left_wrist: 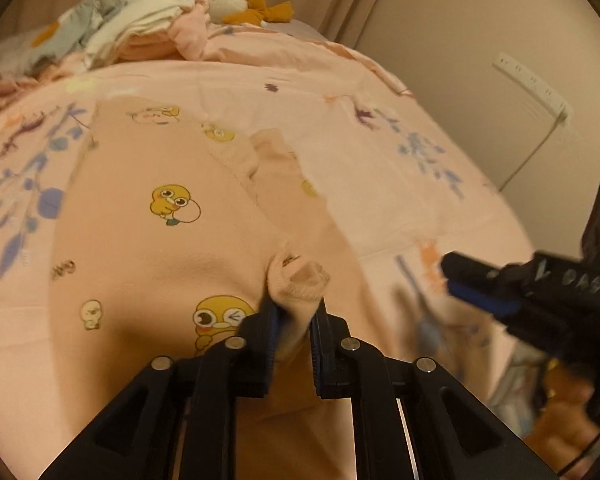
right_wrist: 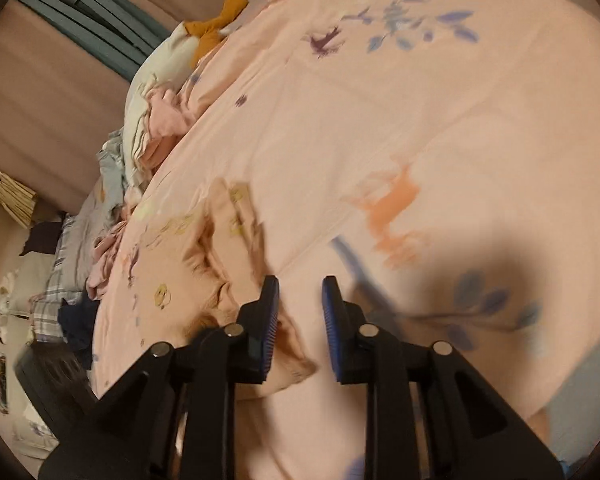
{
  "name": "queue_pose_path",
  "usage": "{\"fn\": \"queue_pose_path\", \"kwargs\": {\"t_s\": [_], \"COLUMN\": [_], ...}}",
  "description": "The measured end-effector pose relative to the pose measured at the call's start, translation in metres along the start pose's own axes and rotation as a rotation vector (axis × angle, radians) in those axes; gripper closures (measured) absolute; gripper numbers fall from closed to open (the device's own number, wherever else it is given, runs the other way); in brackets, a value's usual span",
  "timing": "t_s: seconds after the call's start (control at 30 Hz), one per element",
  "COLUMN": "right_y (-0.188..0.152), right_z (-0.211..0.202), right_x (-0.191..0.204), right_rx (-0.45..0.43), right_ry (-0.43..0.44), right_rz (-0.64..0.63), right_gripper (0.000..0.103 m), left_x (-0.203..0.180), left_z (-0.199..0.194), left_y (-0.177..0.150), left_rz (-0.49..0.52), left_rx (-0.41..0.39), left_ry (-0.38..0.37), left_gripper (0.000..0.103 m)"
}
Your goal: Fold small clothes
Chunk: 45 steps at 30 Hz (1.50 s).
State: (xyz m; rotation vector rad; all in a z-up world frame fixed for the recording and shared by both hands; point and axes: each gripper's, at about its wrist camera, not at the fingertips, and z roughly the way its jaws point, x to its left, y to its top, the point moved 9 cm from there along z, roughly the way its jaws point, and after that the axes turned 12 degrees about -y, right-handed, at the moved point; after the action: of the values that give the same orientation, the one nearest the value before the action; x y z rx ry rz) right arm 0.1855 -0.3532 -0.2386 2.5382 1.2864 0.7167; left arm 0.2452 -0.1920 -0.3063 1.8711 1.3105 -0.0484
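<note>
Pink garment (left_wrist: pixel 160 240) on floral bedspread (left_wrist: pixel 380 184)

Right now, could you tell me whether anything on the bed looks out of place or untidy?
Yes: a heap of clothes lies crumpled at the bed's far edge. The peach duck-print garment lies bunched, its cuff pinched in the left gripper.

right tongs (right_wrist: pixel 300 300) parted, empty | peach garment (right_wrist: pixel 204 264) beside | floral bedsheet (right_wrist: pixel 400 120)

Lighting warm and dim throughout. Fisheye curvature bends both views, with black vignette at the corners. Motion blur smears the bedsheet (right_wrist: pixel 400 128) prints, worst toward 3 o'clock. A heavy soft shadow (right_wrist: pixel 500 276) lies at 4 o'clock in the right view.
</note>
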Motion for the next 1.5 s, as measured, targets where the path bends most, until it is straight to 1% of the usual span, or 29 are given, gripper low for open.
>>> {"fn": "queue_pose_path", "kwargs": {"t_s": [0.07, 0.1, 0.13, 0.17, 0.2, 0.23, 0.3, 0.4, 0.43, 0.53, 0.57, 0.6, 0.63, 0.67, 0.7, 0.73, 0.77, 0.8, 0.87, 0.93, 1.03, 1.1, 1.17, 1.23, 1.33, 1.37, 1.43, 1.47, 1.5], "right_y": [-0.004, -0.005, -0.007, -0.012, -0.016, -0.020, -0.031, -0.042, -0.044, -0.045, -0.046, -0.047, -0.049, -0.051, -0.053, -0.054, -0.055, -0.053, -0.048, -0.037, -0.020, -0.011, -0.006, -0.006, -0.015, -0.018, -0.026, -0.029, -0.035], "right_z": [0.002, 0.005, 0.009, 0.010, 0.013, 0.015, 0.018, 0.023, 0.026, 0.037, 0.041, 0.047, 0.055, 0.058, 0.060, 0.060, 0.060, 0.061, 0.055, 0.037, 0.014, 0.004, -0.003, -0.006, -0.014, -0.014, -0.006, 0.001, 0.010], "right_x": [0.005, 0.009, 0.015, 0.020, 0.029, 0.038, 0.054, 0.072, 0.078, 0.090, 0.092, 0.094, 0.095, 0.096, 0.098, 0.102, 0.102, 0.102, 0.101, 0.100, 0.090, 0.082, 0.074, 0.064, 0.048, 0.046, 0.030, 0.026, 0.020], "right_rx": [0.035, 0.053, 0.080, 0.099, 0.128, 0.143, 0.185, 0.230, 0.241, 0.265, 0.273, 0.280, 0.280, 0.277, 0.271, 0.257, 0.245, 0.239, 0.217, 0.154, 0.089, 0.063, 0.032, 0.031, 0.025, 0.018, 0.021, 0.035, 0.065], "right_ry": [0.050, 0.077, 0.117, 0.146, 0.185, 0.205, 0.247, 0.282, 0.289, 0.287, 0.278, 0.251, 0.181, 0.155, 0.148, 0.156, 0.153, 0.154, 0.217, 0.318, 0.356, 0.369, 0.362, 0.361, 0.372, 0.350, 0.278, 0.268, 0.260], "right_rz": [-0.001, 0.010, 0.030, 0.036, 0.034, 0.027, 0.005, -0.013, -0.022, -0.012, -0.015, -0.024, -0.054, -0.071, -0.082, -0.093, -0.104, -0.106, -0.083, -0.076, -0.031, -0.006, -0.005, 0.022, 0.037, 0.037, 0.056, 0.067, 0.083], "right_gripper": [0.074, 0.070, 0.068, 0.065, 0.063, 0.063, 0.061, 0.060, 0.060, 0.059, 0.059, 0.059, 0.060, 0.063, 0.066, 0.071, 0.089, 0.092, 0.093, 0.093, 0.094, 0.094, 0.094, 0.094, 0.094, 0.094, 0.094, 0.094, 0.094], "left_x": [0.010, 0.013, 0.018, 0.020, 0.024, 0.027, 0.035, 0.050, 0.054, 0.063, 0.067, 0.073, 0.078, 0.079, 0.077, 0.075, 0.073, 0.071, 0.071, 0.074, 0.073, 0.074, 0.070, 0.067, 0.063, 0.064, 0.063, 0.058, 0.056], "left_z": [-0.017, -0.024, -0.036, -0.042, -0.054, -0.062, -0.083, -0.097, -0.097, -0.089, -0.085, -0.080, -0.077, -0.077, -0.078, -0.079, -0.080, -0.080, -0.080, -0.079, -0.071, -0.063, -0.060, -0.058, -0.052, -0.052, -0.050, -0.051, -0.052], "left_y": [-0.001, -0.002, -0.003, -0.003, -0.004, -0.004, -0.011, -0.020, -0.025, -0.043, -0.052, -0.061, -0.068, -0.070, -0.070, -0.070, -0.069, -0.068, -0.069, -0.068, -0.061, -0.060, -0.056, -0.052, -0.051, -0.055, -0.058, -0.058, -0.059], "left_rz": [-0.053, -0.077, -0.103, -0.113, -0.123, -0.129, -0.149, -0.186, -0.206, -0.264, -0.278, -0.295, -0.298, -0.286, -0.261, -0.242, -0.228, -0.230, -0.261, -0.275, -0.250, -0.258, -0.234, -0.207, -0.163, -0.145, -0.114, -0.092, -0.081], "left_rx": [0.011, 0.020, 0.022, 0.017, 0.001, -0.017, -0.064, -0.079, -0.076, -0.016, 0.021, 0.066, 0.105, 0.114, 0.115, 0.116, 0.121, 0.124, 0.129, 0.112, 0.056, 0.077, 0.081, 0.078, 0.077, 0.086, 0.092, 0.087, 0.089], "left_ry": [-0.005, -0.010, -0.019, -0.021, -0.019, -0.006, 0.031, 0.095, 0.103, 0.120, 0.145, 0.194, 0.246, 0.262, 0.268, 0.271, 0.272, 0.265, 0.250, 0.258, 0.245, 0.271, 0.283, 0.302, 0.321, 0.344, 0.380, 0.385, 0.384], "left_gripper": [0.093, 0.086, 0.077, 0.055, 0.041, 0.040, 0.040, 0.040, 0.040, 0.040, 0.040, 0.040, 0.040, 0.040, 0.040, 0.040, 0.040, 0.040, 0.040, 0.040, 0.040, 0.040, 0.040, 0.040, 0.049, 0.051, 0.054, 0.060, 0.063]}}
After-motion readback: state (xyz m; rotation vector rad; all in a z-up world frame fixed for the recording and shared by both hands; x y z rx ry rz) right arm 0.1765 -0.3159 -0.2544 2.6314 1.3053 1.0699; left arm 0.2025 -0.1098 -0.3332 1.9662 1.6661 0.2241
